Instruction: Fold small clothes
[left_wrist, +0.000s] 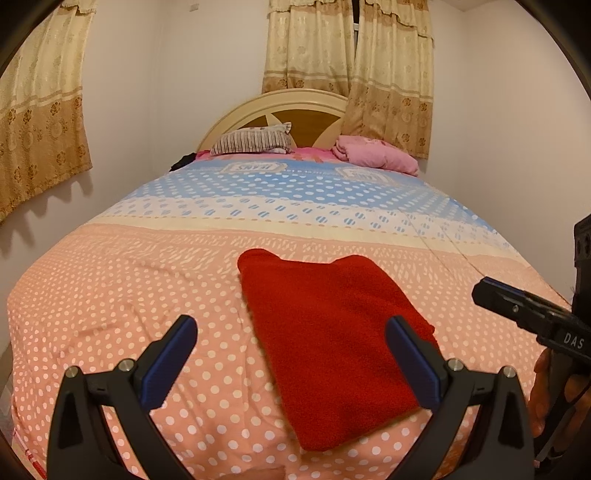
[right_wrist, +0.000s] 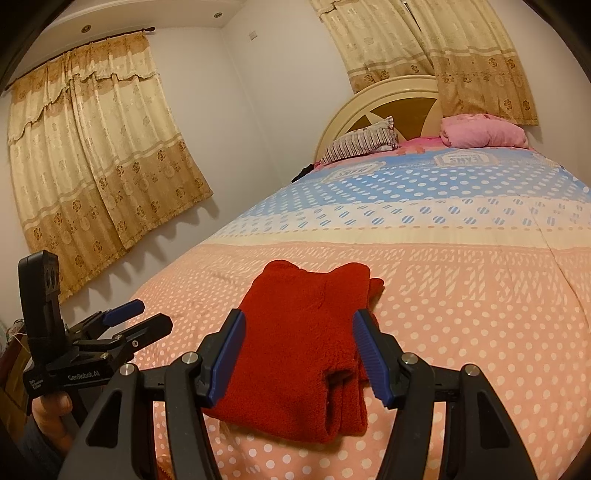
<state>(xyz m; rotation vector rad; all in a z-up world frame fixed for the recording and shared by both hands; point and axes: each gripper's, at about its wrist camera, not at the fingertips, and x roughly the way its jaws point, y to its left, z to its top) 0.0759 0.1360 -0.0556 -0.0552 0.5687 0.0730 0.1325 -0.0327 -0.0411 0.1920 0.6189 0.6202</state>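
Note:
A red fleece garment (left_wrist: 328, 339) lies folded into a neat rectangle on the bed's near end; it also shows in the right wrist view (right_wrist: 299, 354). My left gripper (left_wrist: 291, 328) is open and empty, held above the garment's near left side. My right gripper (right_wrist: 299, 328) is open and empty, its blue pads straddling the garment's near end just above it. The right gripper also shows at the right edge of the left wrist view (left_wrist: 491, 291). The left gripper also shows at the left in the right wrist view (right_wrist: 151, 317), open.
The bed (left_wrist: 110, 295) has a pink and blue polka-dot cover. A striped pillow (left_wrist: 251, 142) and a pink bundle (left_wrist: 373, 153) lie by the headboard (left_wrist: 277, 107). Curtains (right_wrist: 92, 147) hang on the walls. The bed's near edge is just below the grippers.

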